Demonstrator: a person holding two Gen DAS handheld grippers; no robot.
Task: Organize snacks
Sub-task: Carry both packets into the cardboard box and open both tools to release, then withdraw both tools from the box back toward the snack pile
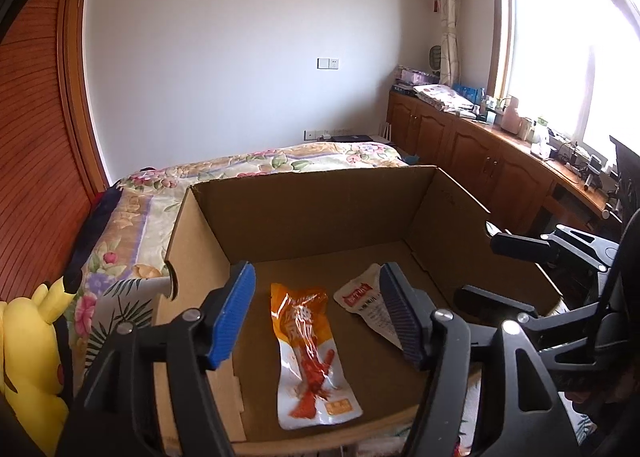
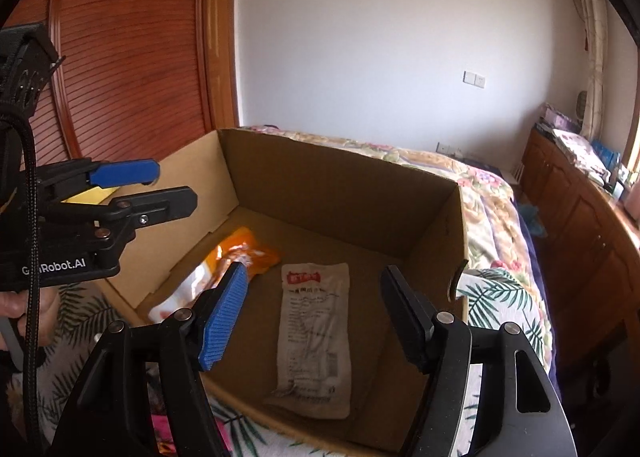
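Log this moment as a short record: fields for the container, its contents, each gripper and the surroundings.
container: open cardboard box on a floral bedspread
contents: orange snack packet and white snack packet, lying flat on the box floor, side by side
left gripper: open, empty, above the orange packet
right gripper: open, empty, above the white packet
surroundings: yellow plush toy left of the box; wooden cabinets under the window

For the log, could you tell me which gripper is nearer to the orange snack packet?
Left. The left gripper hangs open right over the orange snack packet; the right gripper hangs open over the white packet beside it.
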